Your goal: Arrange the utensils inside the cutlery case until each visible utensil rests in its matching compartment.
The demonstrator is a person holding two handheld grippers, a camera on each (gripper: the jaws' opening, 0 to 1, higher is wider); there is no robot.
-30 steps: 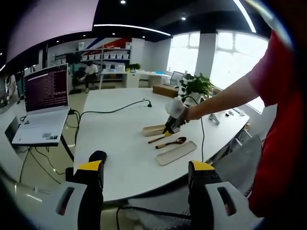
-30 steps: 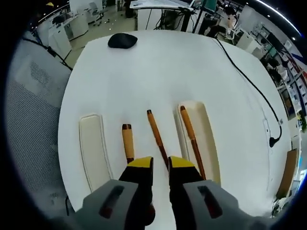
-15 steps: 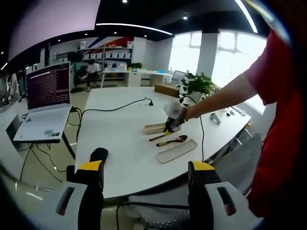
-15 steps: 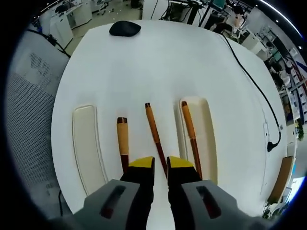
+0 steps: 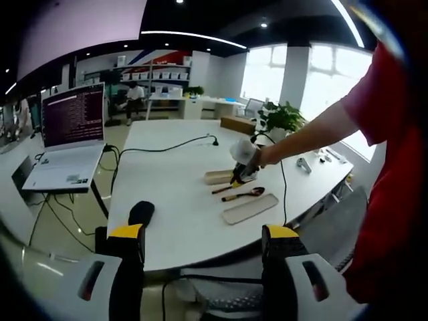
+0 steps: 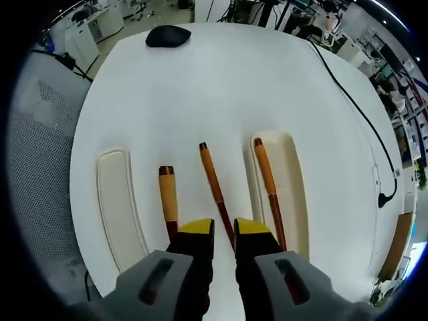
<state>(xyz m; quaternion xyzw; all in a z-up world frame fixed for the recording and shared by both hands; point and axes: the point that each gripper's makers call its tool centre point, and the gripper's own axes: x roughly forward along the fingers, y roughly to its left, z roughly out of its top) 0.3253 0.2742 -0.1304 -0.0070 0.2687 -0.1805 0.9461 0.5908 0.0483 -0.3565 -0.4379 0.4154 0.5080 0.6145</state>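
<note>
Our right gripper (image 6: 223, 227) has its jaws nearly closed astride the slim brown wooden-handled utensil (image 6: 212, 179) on the white tabletop (image 6: 221, 80), so we risk skidding it sideways.

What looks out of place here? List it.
Two utensils lie on the bare table instead of in the case: the short handle and the middle stick, slightly askew, between the lid and the tray. One stick rests in the tray.

White table (image 6: 221, 87); cream case trays (image 6: 117, 207); orange-brown utensil handles (image 6: 210, 175); yellow-tipped black fingers (image 6: 196, 231).
</note>
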